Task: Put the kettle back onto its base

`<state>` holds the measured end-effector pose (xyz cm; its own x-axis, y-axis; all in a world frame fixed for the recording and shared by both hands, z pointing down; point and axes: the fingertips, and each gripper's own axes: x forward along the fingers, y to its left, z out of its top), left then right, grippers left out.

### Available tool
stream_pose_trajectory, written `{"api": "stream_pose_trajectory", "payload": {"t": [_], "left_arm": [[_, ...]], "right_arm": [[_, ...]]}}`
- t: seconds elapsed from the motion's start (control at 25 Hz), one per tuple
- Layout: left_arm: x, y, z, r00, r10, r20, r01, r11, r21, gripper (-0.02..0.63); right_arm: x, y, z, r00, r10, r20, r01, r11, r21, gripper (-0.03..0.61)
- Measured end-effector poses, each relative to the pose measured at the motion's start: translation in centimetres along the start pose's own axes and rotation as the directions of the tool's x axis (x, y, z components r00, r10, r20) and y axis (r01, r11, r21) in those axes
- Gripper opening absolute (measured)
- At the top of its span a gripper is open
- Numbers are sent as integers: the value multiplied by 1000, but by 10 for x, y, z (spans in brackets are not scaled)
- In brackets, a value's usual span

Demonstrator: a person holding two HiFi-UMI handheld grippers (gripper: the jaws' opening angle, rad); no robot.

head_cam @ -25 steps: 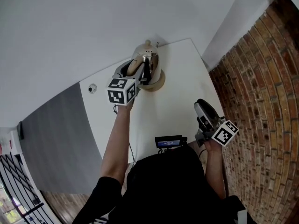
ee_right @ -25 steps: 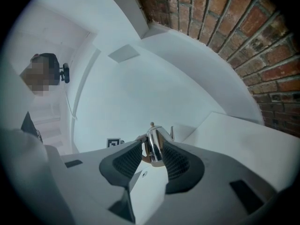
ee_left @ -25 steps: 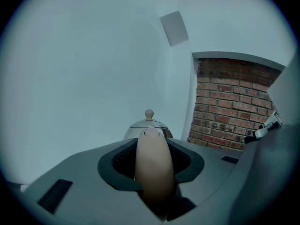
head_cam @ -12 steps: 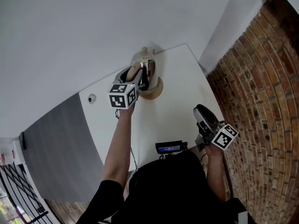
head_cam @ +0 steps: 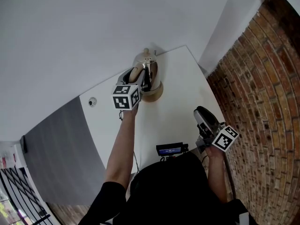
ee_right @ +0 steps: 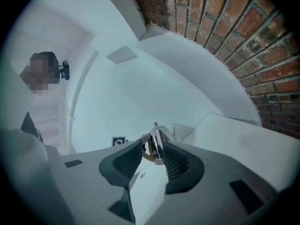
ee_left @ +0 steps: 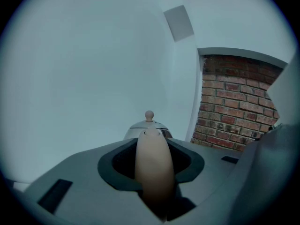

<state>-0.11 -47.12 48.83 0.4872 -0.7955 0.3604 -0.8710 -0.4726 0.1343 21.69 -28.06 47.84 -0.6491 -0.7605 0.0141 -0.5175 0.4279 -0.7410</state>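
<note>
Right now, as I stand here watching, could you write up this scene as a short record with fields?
Setting: white table beside a brick wall
Kettle: shiny metal kettle, upright at the table's far end
Base: round tan base directly beneath it; whether it is fully seated, cannot tell
Left hand-held gripper: closed on the kettle's tan handle
Right hand-held gripper: jaws apart, nothing between them, held back near the person
</note>
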Motion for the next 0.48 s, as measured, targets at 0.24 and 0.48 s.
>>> {"api": "stream_pose_trajectory", "payload": {"t": [0.24,0.48], "left_arm": [[3,-7,2,1000,8,0,-8,1000,20,167],[8,-9,1,1000,18,6,-19,1000,20,167]], "right_arm": [[2,2,-1,1000,11,-3,-11,1000,-1,141],[2,3,-3,1000,14,-8,-14,1000,2,141]]}}
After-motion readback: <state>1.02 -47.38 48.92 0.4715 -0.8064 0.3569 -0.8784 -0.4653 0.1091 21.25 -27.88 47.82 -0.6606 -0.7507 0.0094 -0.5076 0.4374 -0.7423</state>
